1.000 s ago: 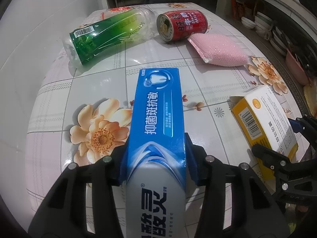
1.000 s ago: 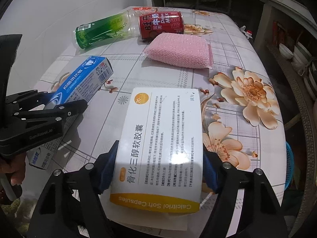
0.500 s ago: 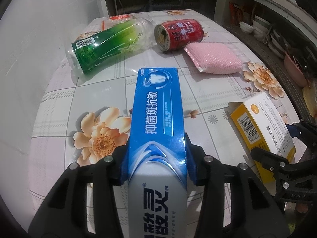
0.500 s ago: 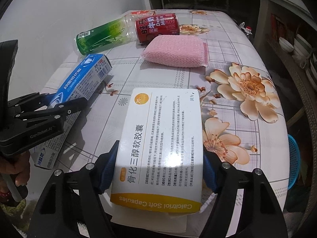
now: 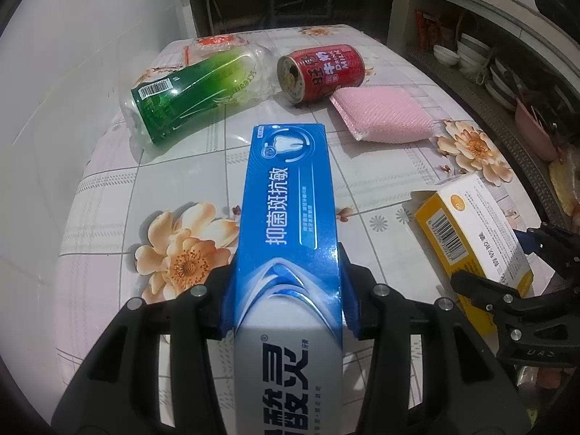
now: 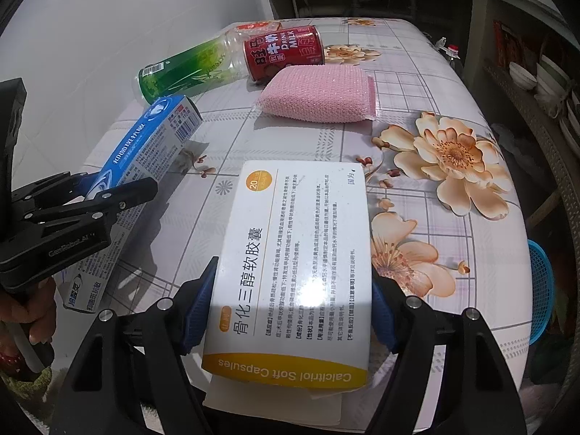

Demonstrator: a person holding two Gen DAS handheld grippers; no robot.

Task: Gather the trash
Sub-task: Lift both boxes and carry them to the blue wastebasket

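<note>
Two boxes are gripped above the floral table point(image 6: 453, 83): the blue toothpaste box point(image 5: 290, 217) is pinched by the left gripper point(image 5: 288, 290), the white-and-yellow capsule box point(image 6: 293, 264) by the right gripper point(image 6: 290, 311). Beyond lie a green bottle point(image 5: 192, 98), red can point(image 5: 322, 72) and pink sponge point(image 5: 384, 112). Only the right view shows a blue basket point(image 6: 542, 290) past the table edge.

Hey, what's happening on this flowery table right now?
A person is collecting trash with a handheld tool in each hand. The left tool is clamped on a blue toothpaste box, and the right tool grips a white and yellow capsule box. Lying on the table are a green bottle, a red can and a pink sponge.
</note>
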